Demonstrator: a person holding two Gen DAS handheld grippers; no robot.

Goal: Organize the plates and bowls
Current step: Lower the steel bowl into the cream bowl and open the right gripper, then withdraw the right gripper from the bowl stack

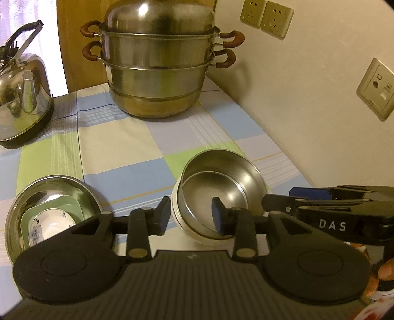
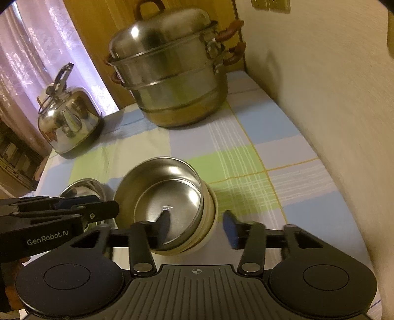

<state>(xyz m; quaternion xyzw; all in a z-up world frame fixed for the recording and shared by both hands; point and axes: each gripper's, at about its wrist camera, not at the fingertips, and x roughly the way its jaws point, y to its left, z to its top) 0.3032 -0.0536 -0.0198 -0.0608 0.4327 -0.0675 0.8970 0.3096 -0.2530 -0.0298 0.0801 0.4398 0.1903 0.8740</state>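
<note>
centrally, steel bowl (image 1: 216,187) sits nested in a white bowl (image 1: 178,216), tilted a little in it, on the checked cloth (image 1: 138,147) near the wall (image 1: 307,86). left gripper (image 1: 190,216) straddles the stack's near-left rim: one pad outside, one pad inside the steel bowl, neither pressing, jaws released. right gripper (image 2: 198,227) straddles the near-right rim in the same way, one pad inside, one clear of the white bowl's outer wall, jaws released, nothing grasped; its blue pad is motion-blurred. each gripper's fingers show at the edge of the other's view, beside the stack. left of the stack, a steel basin (image 1: 32,194) holds a green square dish (image 1: 71,204) with a small floral dish (image 1: 49,226) in it. further back, well apart, a two-tier steamer (image 1: 157,64) with lid and brown handles, and a shiny kettle (image 1: 22,98) at the far left by the curtain (image 2: 37,49). wall sockets (image 1: 266,19) above. fingertips (image 1: 386,273) of the person show at the lower right of the left view.
</note>
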